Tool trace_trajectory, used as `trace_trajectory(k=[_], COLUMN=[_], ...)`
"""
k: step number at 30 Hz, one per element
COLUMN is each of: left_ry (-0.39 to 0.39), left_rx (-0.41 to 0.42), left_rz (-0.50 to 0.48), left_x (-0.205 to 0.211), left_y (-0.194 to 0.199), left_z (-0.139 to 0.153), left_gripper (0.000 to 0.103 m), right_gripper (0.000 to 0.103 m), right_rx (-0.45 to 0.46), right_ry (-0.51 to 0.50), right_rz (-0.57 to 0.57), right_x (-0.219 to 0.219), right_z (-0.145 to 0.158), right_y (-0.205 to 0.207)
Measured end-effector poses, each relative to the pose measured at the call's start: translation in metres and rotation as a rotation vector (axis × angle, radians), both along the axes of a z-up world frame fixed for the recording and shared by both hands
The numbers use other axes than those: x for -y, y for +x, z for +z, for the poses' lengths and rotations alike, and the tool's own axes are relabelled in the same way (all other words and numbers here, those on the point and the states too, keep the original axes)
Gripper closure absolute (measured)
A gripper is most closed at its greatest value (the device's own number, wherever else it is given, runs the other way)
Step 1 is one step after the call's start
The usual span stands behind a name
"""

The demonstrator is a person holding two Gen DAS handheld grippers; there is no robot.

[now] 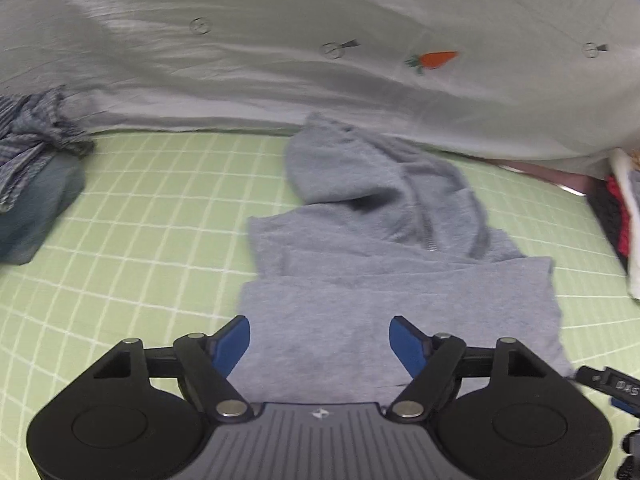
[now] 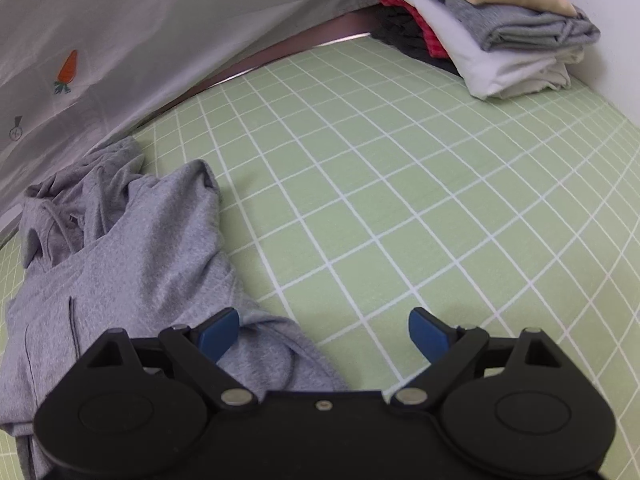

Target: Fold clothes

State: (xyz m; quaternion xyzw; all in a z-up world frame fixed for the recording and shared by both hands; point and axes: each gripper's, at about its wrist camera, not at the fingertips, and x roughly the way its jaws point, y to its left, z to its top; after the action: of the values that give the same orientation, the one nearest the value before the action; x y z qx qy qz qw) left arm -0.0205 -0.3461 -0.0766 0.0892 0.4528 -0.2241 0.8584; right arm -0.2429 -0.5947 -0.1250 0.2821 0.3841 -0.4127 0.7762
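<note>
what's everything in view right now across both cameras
hoodie: one, grey, partly folded on the sheet, hood toward the curtain
bed sheet: one, light green with white grid, under everything
curtain: one, pale grey with orange carrots, along the far edge
folded stack: one pile, beige, grey, white, red, black, far right corner
unfolded heap: one, blue-grey striped and dark, far left
left hand-held gripper: open, over the hoodie
right hand-held gripper: open, at the hoodie's right edge

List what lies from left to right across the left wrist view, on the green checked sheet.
Crumpled blue-grey striped garment on a dark blue folded piece → bare green checked sheet → grey hoodie → edge of the stacked clothes, red and black showing.
</note>
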Motion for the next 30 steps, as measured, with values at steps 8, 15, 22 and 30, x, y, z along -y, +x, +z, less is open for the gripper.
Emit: trace_trajectory(k=[8,15,22,30], left_ry=[0.101,0.113,0.12,0.124], left_rx=[-0.11,-0.122,-0.118,-0.106], left_rz=[0.158,0.152,0.161,0.163], left_x=[-0.042,-0.04,-0.037,-0.035], left_y=[0.036,0.033,0.03,0.029], left_z=[-0.035,-0.05,-0.059,-0.062], left_gripper=[0.02,0.017,0.014,0.011], right_gripper=[0.011,0.014,0.052,0.095], right_rx=[-0.023,-0.004,-0.01,0.026], right_ry=[-0.012,0.042,0.017,0.029], right_rz=[0.135,0.354,0.513,0.607], right_x=[-0.029,-0.079,-0.112,-0.113], right_z=[0.015,0.002,-0.005,-0.005], right_y=[0.063,0.114,0.133,0.134])
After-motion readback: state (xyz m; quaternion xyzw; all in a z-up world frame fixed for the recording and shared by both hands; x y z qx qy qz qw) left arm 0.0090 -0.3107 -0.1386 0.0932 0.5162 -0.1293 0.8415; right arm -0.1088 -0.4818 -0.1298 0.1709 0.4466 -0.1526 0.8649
